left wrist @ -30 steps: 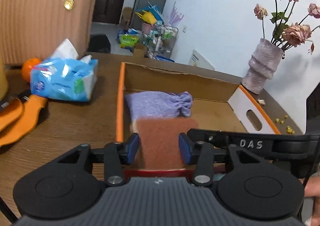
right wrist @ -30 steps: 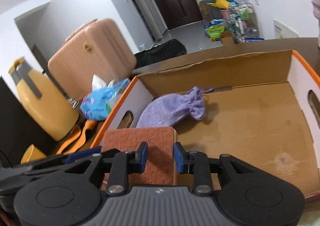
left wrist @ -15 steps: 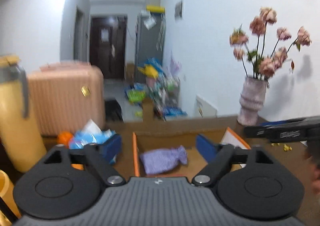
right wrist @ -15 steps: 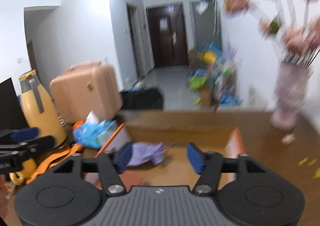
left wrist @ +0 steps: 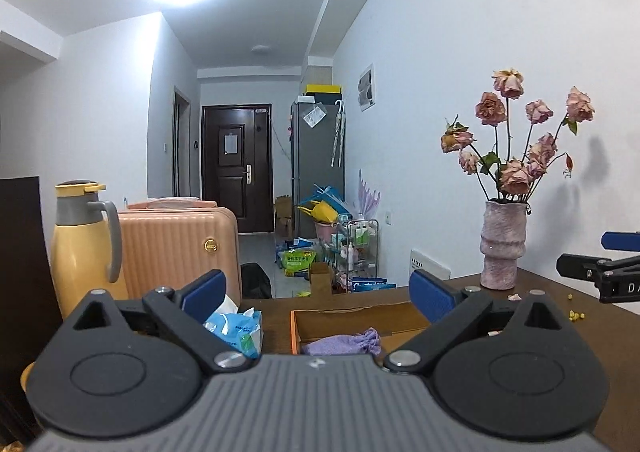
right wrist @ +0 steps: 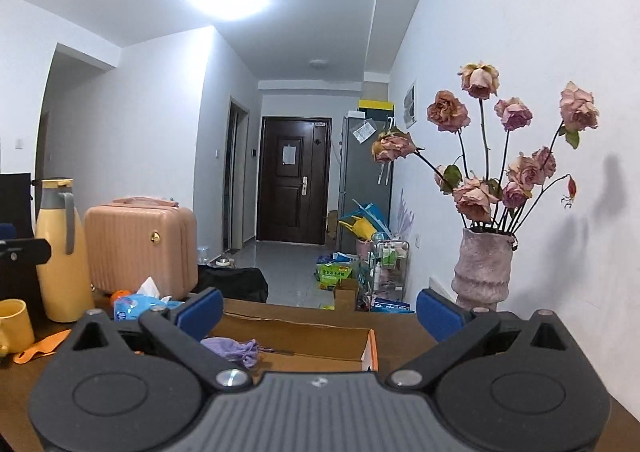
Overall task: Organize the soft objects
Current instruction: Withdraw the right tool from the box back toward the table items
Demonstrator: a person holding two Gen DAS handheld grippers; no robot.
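Sitting in the cardboard box (left wrist: 360, 322) is the purple drawstring pouch (left wrist: 342, 344), lying on its side with the gathered neck pointing toward 3 o'clock; from the right wrist view it's tucked toward the box's 9 o'clock wall, which I'd guess leaves floor space for more soft stuff. Both tools are pulled back and level, looking down the hallway instead of into the box. The left gripper (left wrist: 318, 294) has its jaws spread wide with nothing between them, and the right gripper (right wrist: 320, 308) is the same, fully released and empty. My read is that this is a between-items pause, jaws left wide so they're ready for the next grab. Outward from the box: a blue tissue pack (left wrist: 238, 328) just beside it at 9 o'clock, a yellow thermos (left wrist: 82, 248) and pink suitcase (left wrist: 176, 248) further that way, and a vase of dried roses (left wrist: 503, 246) at about 2 o'clock on the wooden table (left wrist: 592, 336). The tissue pack looks like the likeliest soft thing left, but that's a guess.
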